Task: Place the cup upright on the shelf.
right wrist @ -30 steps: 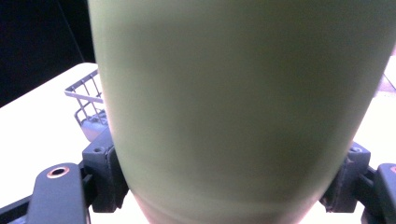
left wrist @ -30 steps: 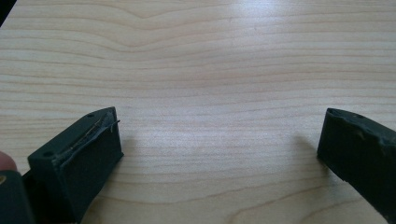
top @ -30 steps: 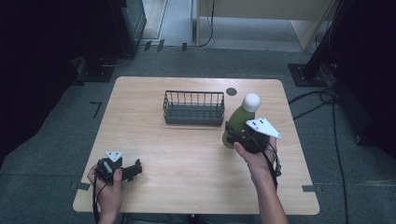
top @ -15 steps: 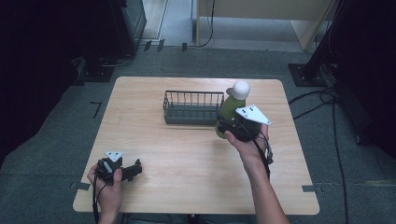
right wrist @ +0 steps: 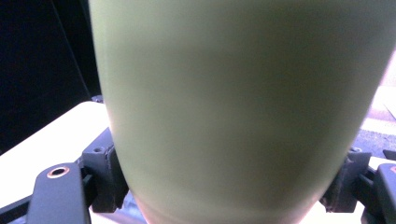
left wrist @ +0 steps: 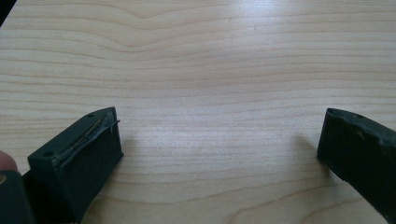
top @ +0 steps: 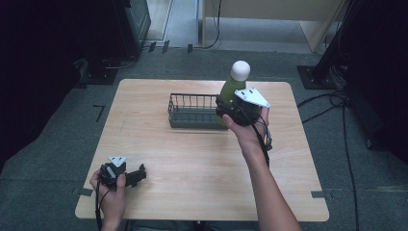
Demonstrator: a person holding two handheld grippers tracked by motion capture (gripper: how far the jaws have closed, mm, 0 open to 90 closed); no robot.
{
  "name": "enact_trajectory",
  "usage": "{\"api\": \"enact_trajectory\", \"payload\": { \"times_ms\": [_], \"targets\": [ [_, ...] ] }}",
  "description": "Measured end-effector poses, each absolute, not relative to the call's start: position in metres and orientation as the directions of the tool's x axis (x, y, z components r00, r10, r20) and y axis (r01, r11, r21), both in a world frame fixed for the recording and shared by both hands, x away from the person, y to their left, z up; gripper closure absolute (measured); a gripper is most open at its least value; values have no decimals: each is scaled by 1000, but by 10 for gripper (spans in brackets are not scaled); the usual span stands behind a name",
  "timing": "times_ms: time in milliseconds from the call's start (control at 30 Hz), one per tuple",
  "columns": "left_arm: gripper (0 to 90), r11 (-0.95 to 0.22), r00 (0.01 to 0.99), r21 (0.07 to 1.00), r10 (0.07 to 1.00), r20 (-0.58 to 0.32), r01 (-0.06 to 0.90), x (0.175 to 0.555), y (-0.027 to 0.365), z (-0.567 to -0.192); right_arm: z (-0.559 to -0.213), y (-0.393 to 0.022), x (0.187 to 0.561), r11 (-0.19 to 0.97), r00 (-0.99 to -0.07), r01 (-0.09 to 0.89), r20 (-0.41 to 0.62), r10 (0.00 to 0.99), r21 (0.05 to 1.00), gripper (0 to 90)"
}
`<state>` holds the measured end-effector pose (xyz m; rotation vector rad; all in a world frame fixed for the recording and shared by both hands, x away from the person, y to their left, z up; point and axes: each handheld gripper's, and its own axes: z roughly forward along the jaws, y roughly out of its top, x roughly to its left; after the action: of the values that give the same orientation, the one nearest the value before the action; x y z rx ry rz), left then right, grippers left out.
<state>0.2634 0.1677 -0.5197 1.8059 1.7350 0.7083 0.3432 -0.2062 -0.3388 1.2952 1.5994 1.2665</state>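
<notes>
Two claws are at work, and only one is busy. The right claw (top: pixel 230 111) is clenched on the green bottle (top: pixel 230 91), its jaws pressed against the lower body on both sides, as the right gripper view shows with the bottle (right wrist: pixel 238 107) close up between them. In the high view the bottle stands upright with its white cap (top: pixel 240 70) on top, at about one o'clock from the tabletop's centre, right at the right-hand end of the wire basket (top: pixel 192 111). I cannot tell whether its base is touching the tabletop (top: pixel 202 163) or held just above it.

The step in hand looks like carrying the bottle to the basket. The next move would call for lifting the base clear of the basket's rim, shifting toward nine o'clock, and lowering it between the wires without tilting.

The left claw (top: pixel 139 174) rests at seven o'clock near the tabletop's front edge, released, its jaws standing wide apart over bare wood (left wrist: pixel 210 93).

The bottle is smooth and matte, a rounded cylinder narrowing to its neck, with a domed cap. The basket is a dark, rectangular frame of thin upright wires. The tabletop is pale wood with wavy grain and rounded corners.
</notes>
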Motion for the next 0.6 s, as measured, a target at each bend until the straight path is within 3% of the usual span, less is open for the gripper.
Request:
{"api": "enact_trajectory", "payload": {
  "times_ms": [600],
  "targets": [
    [0, -34, 38, 692, 999, 10, 721, 263, 168, -520, -342, -183, 398, 12, -204, 256, 42, 978, 967, 202]
  ]
}}
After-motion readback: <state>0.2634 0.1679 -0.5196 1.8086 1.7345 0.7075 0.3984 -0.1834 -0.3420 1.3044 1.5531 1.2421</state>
